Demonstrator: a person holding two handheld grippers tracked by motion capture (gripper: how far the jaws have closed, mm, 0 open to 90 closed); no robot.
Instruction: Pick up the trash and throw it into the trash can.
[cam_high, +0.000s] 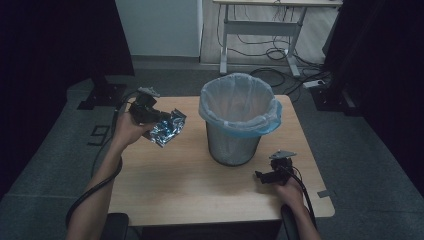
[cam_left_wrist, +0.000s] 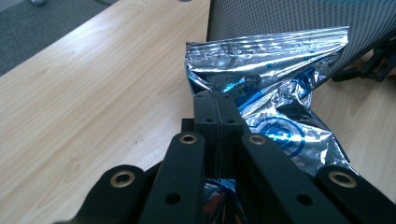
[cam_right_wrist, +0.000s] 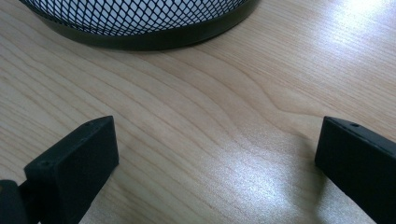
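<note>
A crumpled silver and blue foil snack bag (cam_high: 168, 127) hangs above the left part of the wooden table (cam_high: 185, 185). My left gripper (cam_high: 151, 119) is shut on its near edge. In the left gripper view the two black jaws press together on the foil bag (cam_left_wrist: 275, 93), with the left gripper (cam_left_wrist: 217, 109) pinching it. A mesh waste bin (cam_high: 235, 142) with a pale plastic liner stands mid-table, right of the bag. My right gripper (cam_high: 260, 176) rests low near the bin's base, jaws wide apart. In the right gripper view the right gripper (cam_right_wrist: 217, 149) holds nothing, and the bin's mesh base (cam_right_wrist: 140, 23) lies just beyond.
Beyond the table stands a desk frame (cam_high: 260, 30) with cables on the floor (cam_high: 280, 55). A dark stand base (cam_high: 102, 92) sits at the far left. Bare wood lies in front of the bin.
</note>
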